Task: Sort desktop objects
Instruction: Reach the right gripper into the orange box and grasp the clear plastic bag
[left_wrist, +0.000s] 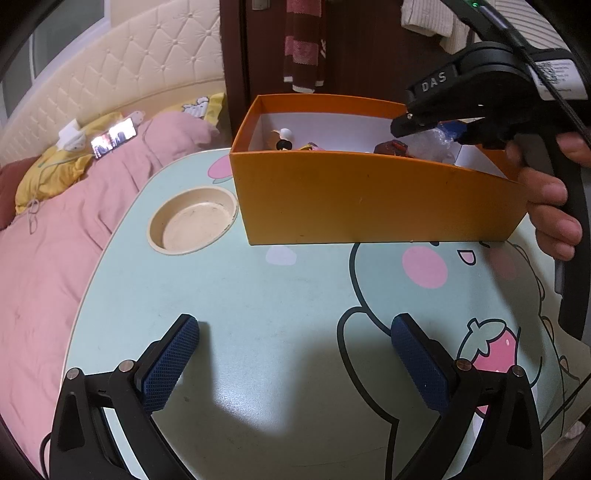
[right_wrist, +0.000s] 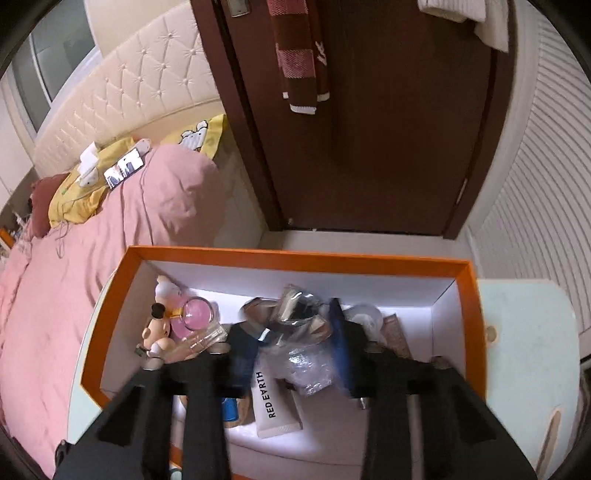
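The left gripper (left_wrist: 295, 365) hangs over bare worktop (left_wrist: 258, 295), its blue-padded fingers (left_wrist: 170, 365) spread apart around nothing. The right gripper (right_wrist: 291, 354) is above the orange box (left_wrist: 369, 199), fingers clamped on a crinkled clear plastic bag (right_wrist: 306, 365). The box holds a figurine (right_wrist: 159, 332), a pink jar (right_wrist: 197, 314) and a white tube (right_wrist: 273, 402). Beyond the mint cartoon-printed worktop lie a pink bed (left_wrist: 55, 258) and a brown door (right_wrist: 388, 129).
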